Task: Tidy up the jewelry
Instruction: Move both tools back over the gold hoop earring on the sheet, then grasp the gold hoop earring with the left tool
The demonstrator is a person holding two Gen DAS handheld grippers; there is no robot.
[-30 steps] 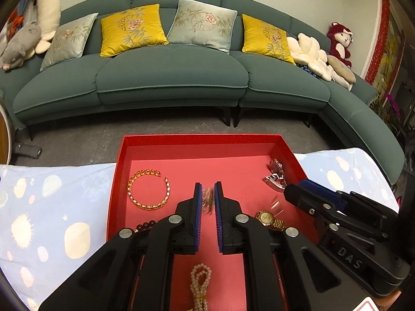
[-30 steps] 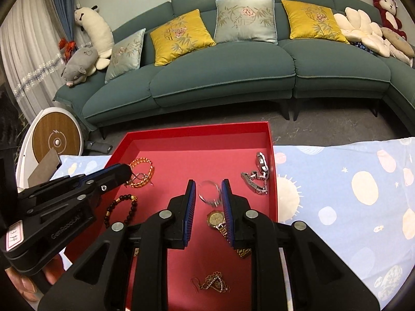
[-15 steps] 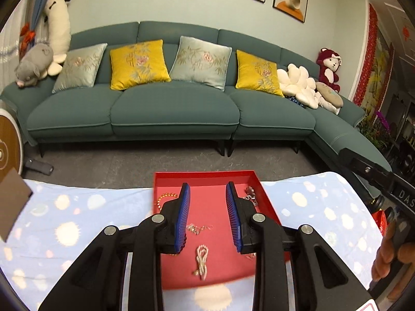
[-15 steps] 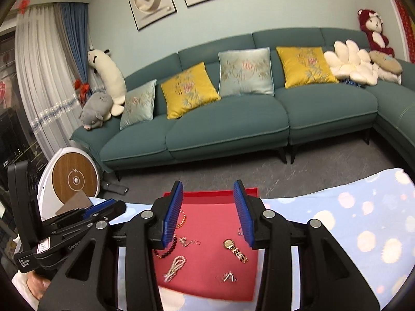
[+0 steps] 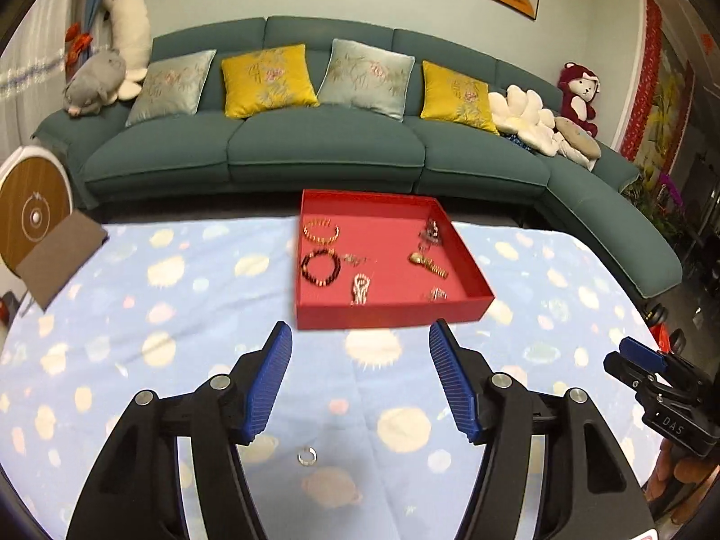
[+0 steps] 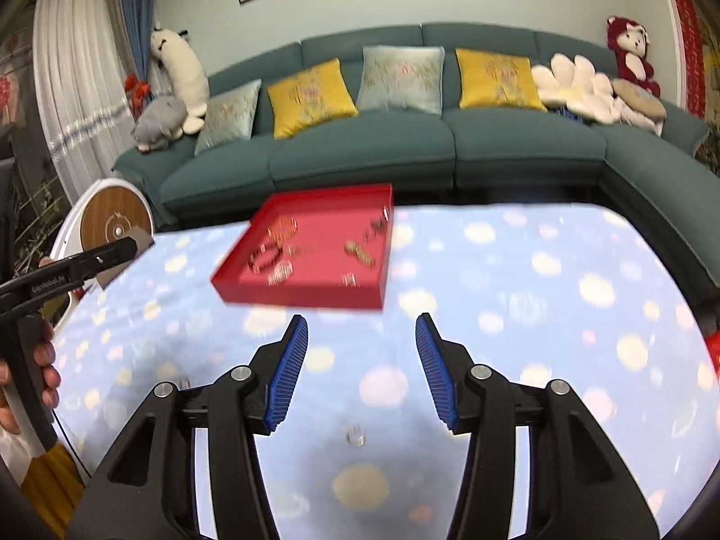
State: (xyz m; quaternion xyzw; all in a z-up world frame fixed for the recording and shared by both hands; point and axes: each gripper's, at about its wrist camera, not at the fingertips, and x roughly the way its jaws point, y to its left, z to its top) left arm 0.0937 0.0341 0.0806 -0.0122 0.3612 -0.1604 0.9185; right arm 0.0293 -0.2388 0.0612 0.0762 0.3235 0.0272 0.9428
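A red tray (image 5: 391,312) sits at the far middle of the spotted blue cloth. It holds a gold bracelet (image 5: 320,230), a dark bead bracelet (image 5: 320,266), a pearl strand (image 5: 360,289), a gold watch (image 5: 427,263) and a silver chain (image 5: 431,230). My left gripper (image 5: 358,328) hovers well short of the tray, its jaws opening with nothing between them. A small ring (image 5: 306,455) lies on the cloth beneath it, untouched. My right gripper (image 6: 361,320) also faces the tray (image 6: 297,297), jaws opening and empty, above another small ring (image 6: 354,435).
A brown flat board (image 5: 58,256) leans at the table's left edge, beside a round wood-faced device (image 5: 33,216). A green sofa (image 5: 324,153) with cushions runs behind the table. A hand (image 6: 42,360) holds the left gripper's handle at the left.
Both grippers have drawn back from over the tray toward the near side of the table and risen. Their jaws went from nearly shut on small pieces to wide apart.
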